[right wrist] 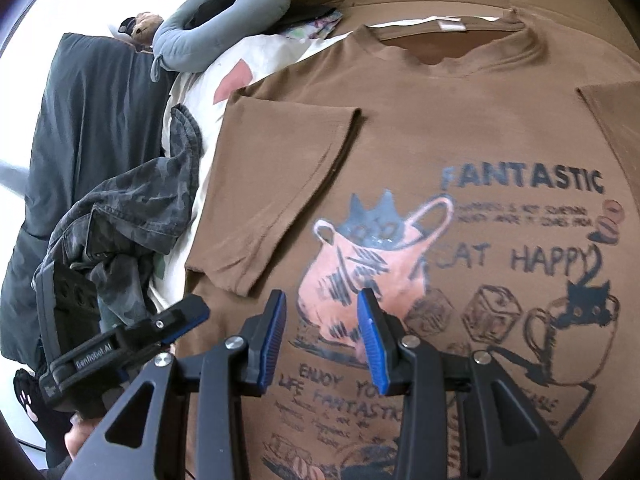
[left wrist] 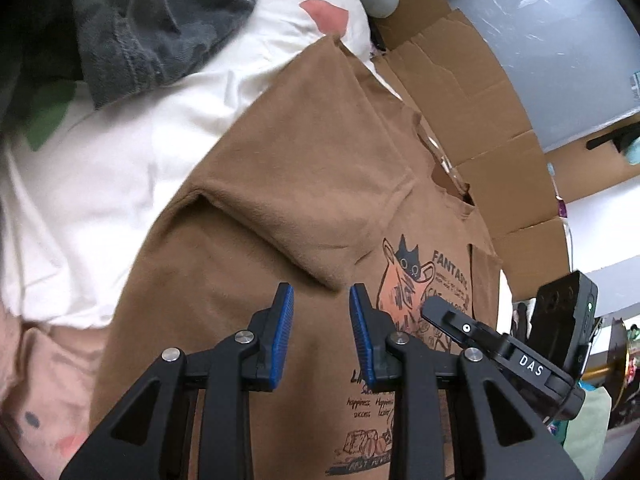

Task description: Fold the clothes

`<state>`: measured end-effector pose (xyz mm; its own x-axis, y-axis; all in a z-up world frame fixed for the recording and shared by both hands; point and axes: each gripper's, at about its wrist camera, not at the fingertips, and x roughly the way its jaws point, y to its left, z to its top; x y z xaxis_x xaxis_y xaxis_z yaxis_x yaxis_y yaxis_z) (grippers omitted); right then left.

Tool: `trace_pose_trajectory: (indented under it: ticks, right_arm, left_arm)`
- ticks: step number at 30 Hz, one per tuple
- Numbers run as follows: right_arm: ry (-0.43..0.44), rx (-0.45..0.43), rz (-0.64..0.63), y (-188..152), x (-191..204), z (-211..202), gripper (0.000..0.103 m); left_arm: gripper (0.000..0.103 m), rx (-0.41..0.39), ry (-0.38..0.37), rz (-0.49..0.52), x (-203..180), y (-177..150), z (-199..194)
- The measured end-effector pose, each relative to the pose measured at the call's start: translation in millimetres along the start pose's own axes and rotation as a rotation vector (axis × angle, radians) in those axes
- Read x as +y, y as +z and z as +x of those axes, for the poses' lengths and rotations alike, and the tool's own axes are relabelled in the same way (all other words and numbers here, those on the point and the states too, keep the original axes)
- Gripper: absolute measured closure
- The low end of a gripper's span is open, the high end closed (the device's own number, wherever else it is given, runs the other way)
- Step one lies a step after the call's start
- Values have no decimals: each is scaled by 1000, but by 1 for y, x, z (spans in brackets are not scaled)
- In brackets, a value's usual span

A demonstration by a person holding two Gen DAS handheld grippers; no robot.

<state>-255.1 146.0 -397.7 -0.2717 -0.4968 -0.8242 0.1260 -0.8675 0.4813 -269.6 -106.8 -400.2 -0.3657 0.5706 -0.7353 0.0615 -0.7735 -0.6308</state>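
Left wrist view: camouflage jacket (left wrist: 160, 28) heaped at far left on white bedding (left wrist: 100, 168). Beside it, brown T-shirt (left wrist: 260, 200) spread flat, printed front up, one sleeve (left wrist: 304, 216) folded inward over the chest. Left gripper (left wrist: 322, 334) poised above the shirt, blue pads (left wrist: 280, 336) parted, nothing between them. Right gripper (left wrist: 444, 316) seen just to the right, its state impossible to judge here. Flattened cardboard (left wrist: 480, 120) beyond the collar.

Right wrist view: dark quilt (right wrist: 88, 140) at left, then grey pillow (right wrist: 224, 20). Right gripper (right wrist: 322, 340) likewise open and empty over the cat print (right wrist: 368, 264).
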Motion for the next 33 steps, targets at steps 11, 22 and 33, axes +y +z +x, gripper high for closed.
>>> trace_pose_trajectory:
  ticks: [11,22,33]
  right_arm:
    - [32,6,6,16,5,16,68]
    - [51,-1,22,22,-2,21,68]
    - [90,21,33,28,2,37,68]
  left_arm:
    - [74,-13,-56,-32,9,21,20]
    - [74,14,-260,-170,11,14,26]
    - [74,-14,-224,-207,18,20,31]
